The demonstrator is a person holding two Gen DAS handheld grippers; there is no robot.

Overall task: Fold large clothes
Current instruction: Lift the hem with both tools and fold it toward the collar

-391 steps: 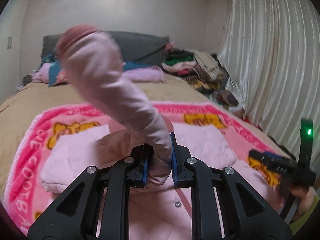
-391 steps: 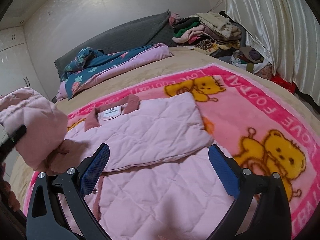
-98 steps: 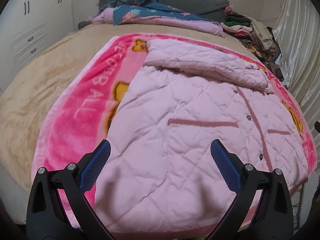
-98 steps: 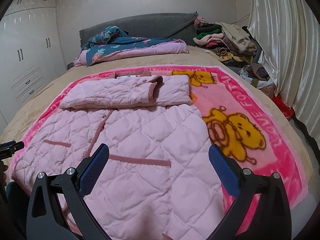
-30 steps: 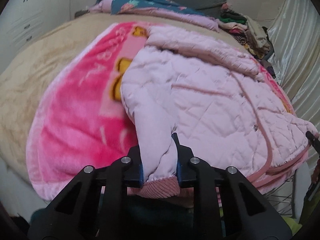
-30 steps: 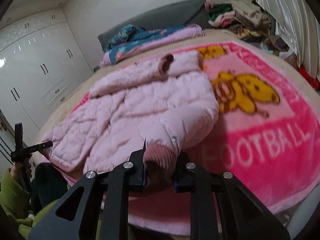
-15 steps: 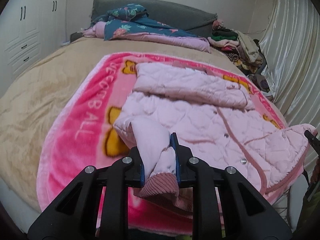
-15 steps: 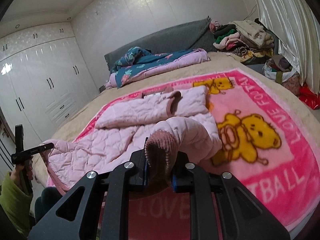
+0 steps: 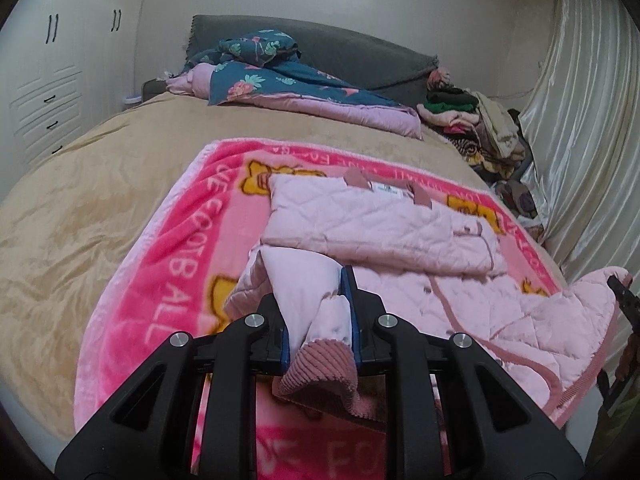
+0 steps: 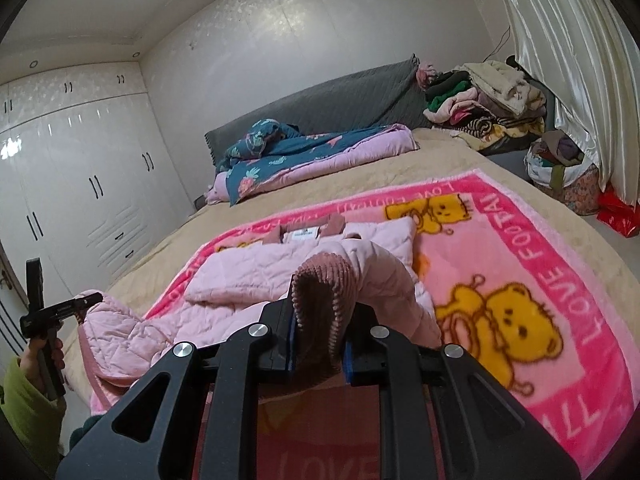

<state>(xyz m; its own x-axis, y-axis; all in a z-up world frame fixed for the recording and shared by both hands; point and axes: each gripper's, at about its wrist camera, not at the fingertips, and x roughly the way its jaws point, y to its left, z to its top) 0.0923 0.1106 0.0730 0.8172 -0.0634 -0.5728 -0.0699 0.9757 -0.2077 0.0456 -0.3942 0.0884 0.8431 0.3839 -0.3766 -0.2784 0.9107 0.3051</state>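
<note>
Two black grippers each clamp a bottom corner of one pale pink quilted jacket (image 9: 384, 224) and hold those corners raised above the bed. The left gripper (image 9: 317, 312) has its blue-padded fingers (image 9: 346, 280) pressed tight on a fold of quilted fabric, with the dusty-rose ribbed hem band (image 9: 320, 372) hanging out below them toward the camera. The right gripper (image 10: 320, 332) is likewise clenched on the jacket's other corner, its ribbed band (image 10: 324, 292) bunched upright between the fingers.

In the right wrist view the left gripper (image 10: 60, 312) shows at the far left edge, held by a hand (image 10: 38, 356) in a lime-green sleeve (image 10: 28, 412), with the jacket's corner draped from it.

The rest of the jacket lies on a bright pink fleece blanket (image 10: 532, 264) printed with yellow bears and white lettering, spread over a tan bedspread (image 9: 80, 200). Its upper part lies flat, collar and label toward the grey headboard (image 9: 360, 56), with a sleeve folded across the chest.

A teal floral quilt with pink lining (image 9: 288, 84) lies bunched near the headboard. A heap of mixed clothes (image 10: 484, 96) sits in the far corner beside shiny cream curtains (image 10: 568, 48). White wardrobe doors (image 10: 80, 184) line the left wall.
</note>
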